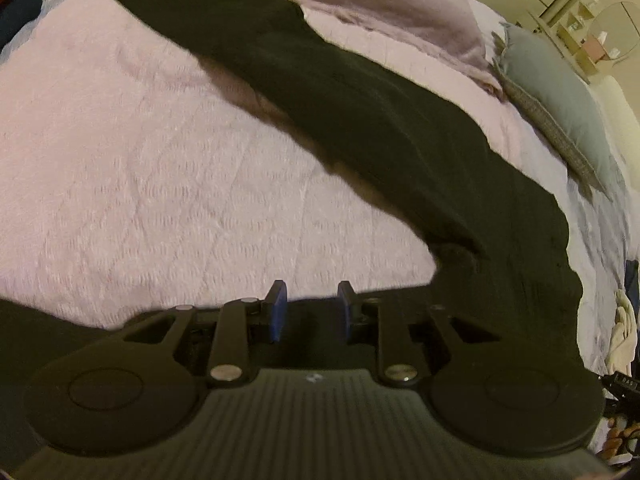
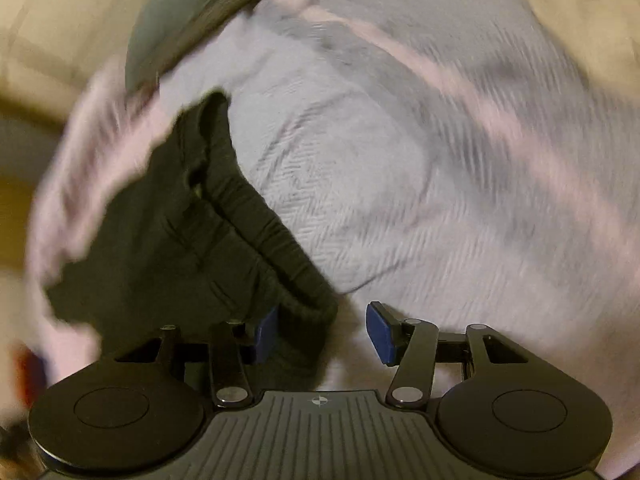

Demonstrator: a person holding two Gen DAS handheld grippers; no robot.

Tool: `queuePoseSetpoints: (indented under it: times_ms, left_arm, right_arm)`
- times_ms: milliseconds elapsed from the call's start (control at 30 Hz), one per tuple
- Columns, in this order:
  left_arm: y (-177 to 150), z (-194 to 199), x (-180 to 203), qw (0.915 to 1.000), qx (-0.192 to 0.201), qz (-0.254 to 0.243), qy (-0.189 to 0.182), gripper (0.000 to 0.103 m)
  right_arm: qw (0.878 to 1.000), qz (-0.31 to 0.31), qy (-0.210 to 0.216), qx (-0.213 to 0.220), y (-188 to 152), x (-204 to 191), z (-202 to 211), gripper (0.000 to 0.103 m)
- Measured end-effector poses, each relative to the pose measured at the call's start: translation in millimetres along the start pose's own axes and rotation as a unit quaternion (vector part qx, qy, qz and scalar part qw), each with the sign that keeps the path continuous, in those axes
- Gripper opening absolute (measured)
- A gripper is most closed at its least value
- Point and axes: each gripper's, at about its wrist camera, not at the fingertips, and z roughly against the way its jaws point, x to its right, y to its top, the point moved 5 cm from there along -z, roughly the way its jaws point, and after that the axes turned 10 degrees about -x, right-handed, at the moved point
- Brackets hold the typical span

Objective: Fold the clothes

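A pair of black trousers (image 1: 360,112) lies stretched across the pink bedspread (image 1: 140,184), one leg running to the far left. My left gripper (image 1: 312,308) hovers over the near edge of the black cloth; its blue pads stand apart with nothing between them. In the right wrist view the trousers' elastic waistband (image 2: 256,216) lies on the blue-grey cover (image 2: 400,160). My right gripper (image 2: 320,332) is open wide; the waistband end lies against the left pad (image 2: 266,332), the right pad (image 2: 380,332) is clear of it.
A bunched pink blanket (image 1: 380,0) lies beyond the trousers. A grey-green pillow (image 1: 560,92) sits at the right, also in the right wrist view (image 2: 168,28). Shelves and a round mirror (image 1: 612,32) stand far right. Other clothes (image 1: 16,0) lie far left.
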Motion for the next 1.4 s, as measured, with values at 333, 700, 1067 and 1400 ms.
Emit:
queuePoseSetpoints:
  times_ms: [333,700,1067,1400]
  left_arm:
    - [-21,5,4,1.0,0.002,0.005,0.006,0.022]
    - [-51,8,-19,0.9992,-0.001,0.035,0.019,0.022]
    - [-55,53,-97,0.988,0.053,0.116,0.087,0.024]
    - [34,64,-133,0.98,0.117,0.147,0.065,0.037]
  right_arm:
    - [0.994,-0.046,0.029,0.096,-20,-23,17,0.009]
    - [0.99,-0.054,-0.107,0.078,-32,0,42,0.034]
    - [0.99,0.046,-0.099,0.091,-2,-62,25,0.041]
    - [0.989,0.085,-0.101,0.072,30,-135,-44,0.041]
